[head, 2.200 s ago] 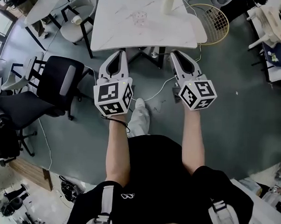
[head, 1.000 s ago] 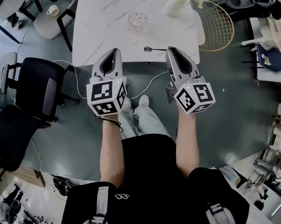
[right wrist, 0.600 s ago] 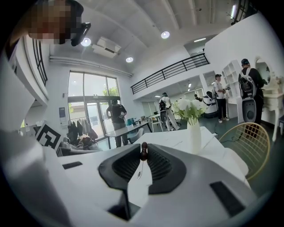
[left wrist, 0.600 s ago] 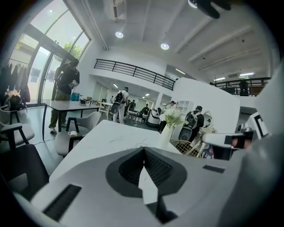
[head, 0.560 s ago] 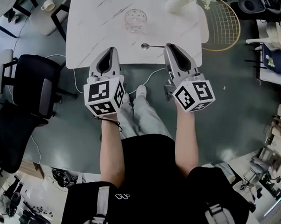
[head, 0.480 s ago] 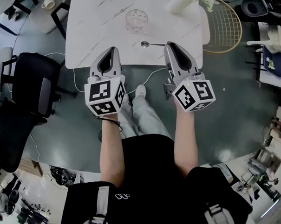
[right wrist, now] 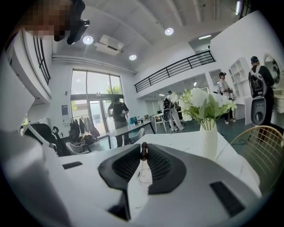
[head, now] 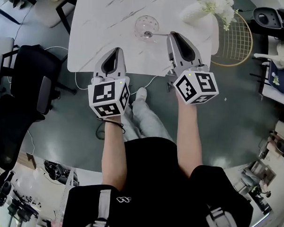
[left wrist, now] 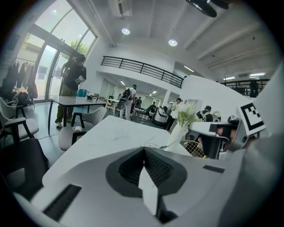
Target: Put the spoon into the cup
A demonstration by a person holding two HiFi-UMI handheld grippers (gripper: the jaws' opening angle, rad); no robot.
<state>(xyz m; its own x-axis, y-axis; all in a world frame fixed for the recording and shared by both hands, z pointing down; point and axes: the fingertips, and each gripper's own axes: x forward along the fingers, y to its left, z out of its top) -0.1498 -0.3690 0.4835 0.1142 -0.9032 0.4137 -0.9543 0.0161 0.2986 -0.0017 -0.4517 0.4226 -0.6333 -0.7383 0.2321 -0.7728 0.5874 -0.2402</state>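
Note:
A clear glass cup (head: 147,24) stands on the white marble table (head: 103,33). My right gripper (head: 172,35) is shut on the handle end of a metal spoon (head: 155,34). The spoon reaches left, and its bowl lies at the cup's near rim. In the right gripper view the handle's dark tip (right wrist: 143,150) shows pinched between the pads of my right gripper (right wrist: 143,153). My left gripper (head: 118,50) hovers over the table's near edge, below and left of the cup, shut with nothing in it. Its jaws meet in the left gripper view (left wrist: 143,150).
A white vase of white flowers (head: 203,10) stands on the table right of the cup, also seen in the right gripper view (right wrist: 208,133). A gold wire chair (head: 236,42) is beyond the table's right edge. A black office chair (head: 33,82) stands on the left. People stand at far tables.
Both grippers have moved forward over the table. The right one carried the spoon toward the cup; its bowl went from the bare tabletop to the cup's near rim.

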